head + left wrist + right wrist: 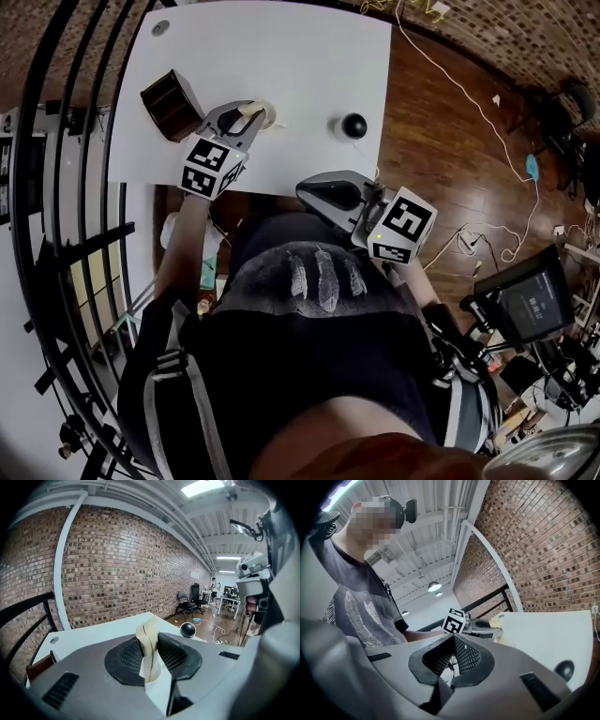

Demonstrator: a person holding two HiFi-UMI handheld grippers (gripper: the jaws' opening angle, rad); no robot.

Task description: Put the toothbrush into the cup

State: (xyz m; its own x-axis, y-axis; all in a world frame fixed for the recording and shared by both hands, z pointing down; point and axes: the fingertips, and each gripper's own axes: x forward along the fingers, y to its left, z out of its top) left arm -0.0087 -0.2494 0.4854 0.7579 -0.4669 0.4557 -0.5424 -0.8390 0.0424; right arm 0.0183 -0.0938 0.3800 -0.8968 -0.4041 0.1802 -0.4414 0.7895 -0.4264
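Observation:
A dark brown square cup (173, 103) stands on the white table (281, 56) at the left; only its edge (40, 666) shows in the left gripper view. Just right of it, my left gripper (242, 120) hangs over the table's near part, shut on a cream-coloured, slightly bent toothbrush (262, 116). The toothbrush (147, 639) stands upright between the pads (176, 656). My right gripper (323, 192) is held close to the person's body, below the table's near edge. Its fingertips (453, 639) meet with nothing between them.
A black ball (353, 126) sits near the table's right front corner. A black railing (56, 187) runs along the left. Wooden floor with white cables (487, 122) lies to the right, and a small monitor (530, 302) stands at lower right.

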